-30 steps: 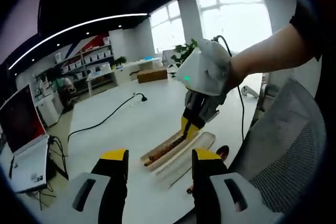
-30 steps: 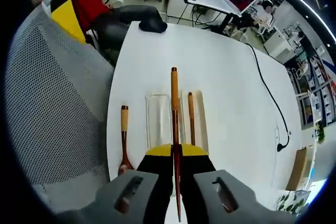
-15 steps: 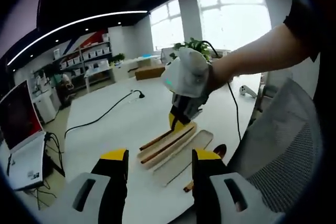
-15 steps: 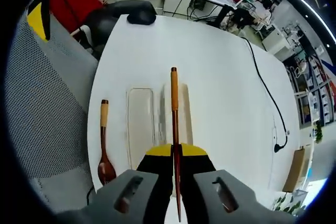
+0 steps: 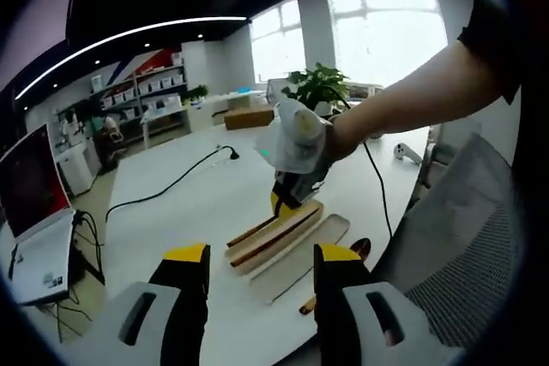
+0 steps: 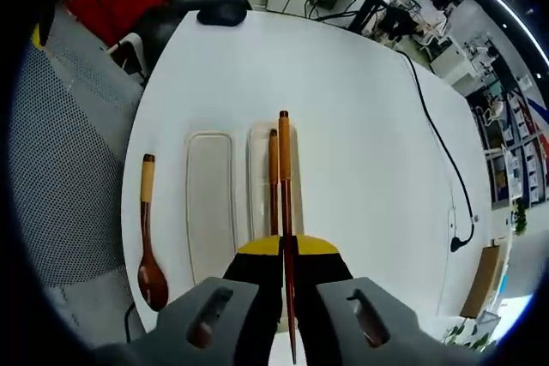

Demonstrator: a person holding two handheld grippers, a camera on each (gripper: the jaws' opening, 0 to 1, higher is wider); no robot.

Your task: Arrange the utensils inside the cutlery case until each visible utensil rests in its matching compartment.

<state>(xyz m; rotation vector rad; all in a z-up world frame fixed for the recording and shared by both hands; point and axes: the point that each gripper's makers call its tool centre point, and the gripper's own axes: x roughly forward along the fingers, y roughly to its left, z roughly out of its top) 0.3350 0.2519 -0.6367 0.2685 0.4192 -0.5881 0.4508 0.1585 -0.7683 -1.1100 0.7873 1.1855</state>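
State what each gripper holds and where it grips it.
Right gripper: shut on a chopstick, near its thin end. Left gripper: open, holding nothing.

L claw: black jaws, yellow tips, grey base | R claw: same | dark short sleeve

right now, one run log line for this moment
right gripper shut on chopstick over case | second chopstick in case | spoon on table
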